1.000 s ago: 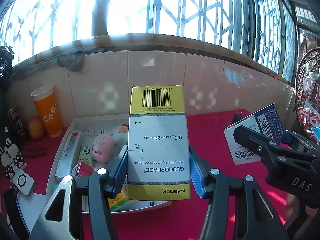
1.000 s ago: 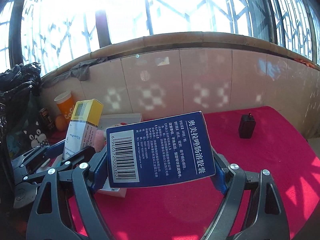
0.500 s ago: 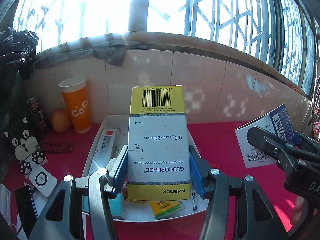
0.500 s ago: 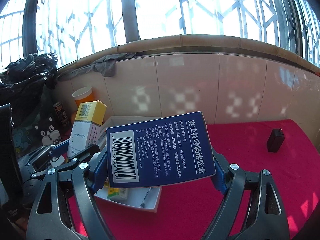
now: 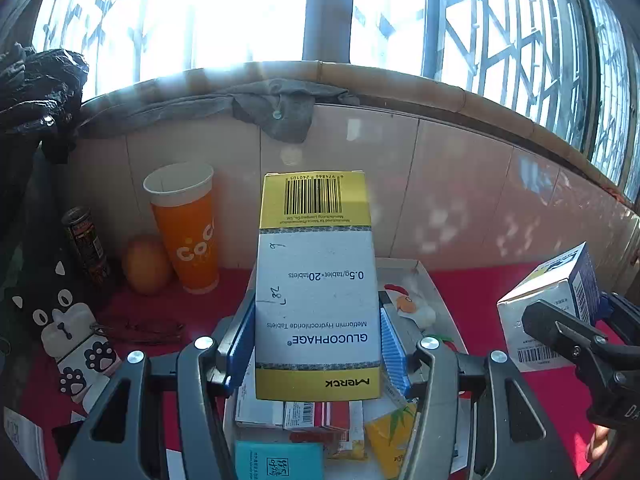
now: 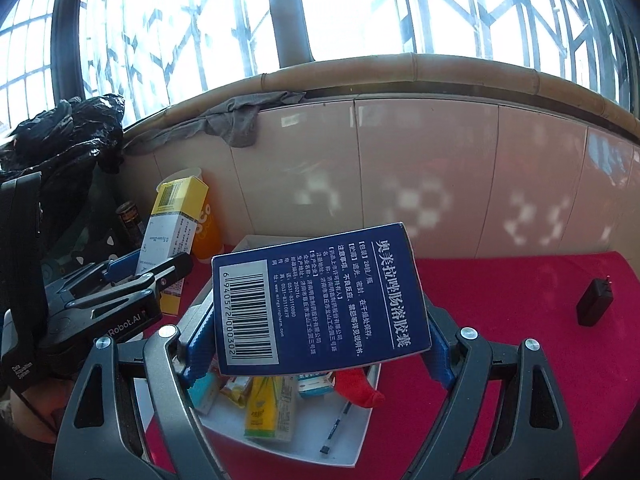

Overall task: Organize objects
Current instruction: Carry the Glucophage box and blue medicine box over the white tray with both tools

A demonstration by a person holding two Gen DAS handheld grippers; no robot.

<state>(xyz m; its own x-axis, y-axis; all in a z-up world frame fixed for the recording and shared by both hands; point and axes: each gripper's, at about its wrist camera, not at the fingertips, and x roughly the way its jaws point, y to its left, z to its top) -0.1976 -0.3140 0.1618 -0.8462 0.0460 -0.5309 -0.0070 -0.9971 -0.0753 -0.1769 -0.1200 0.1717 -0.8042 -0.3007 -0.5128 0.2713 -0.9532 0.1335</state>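
Though tray (image 6: 362, 436) contents sit half-hidden beneath both jaws, left gripper (image 5: 316, 344) clamps yellow box (image 5: 316, 280); right gripper (image 6: 316, 344) clamps blue box (image 6: 320, 296), both pitched downward.

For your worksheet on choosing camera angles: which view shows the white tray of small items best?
The right wrist view. There the white tray shows its near corner, its rim and several items inside, below the blue box. In the left wrist view the tray is mostly hidden behind the yellow and white box and the left gripper.

Two held medicine boxes (image 5: 316, 284) (image 6: 320, 300), one orange cup (image 5: 186, 232), one white tray (image 6: 344, 440).
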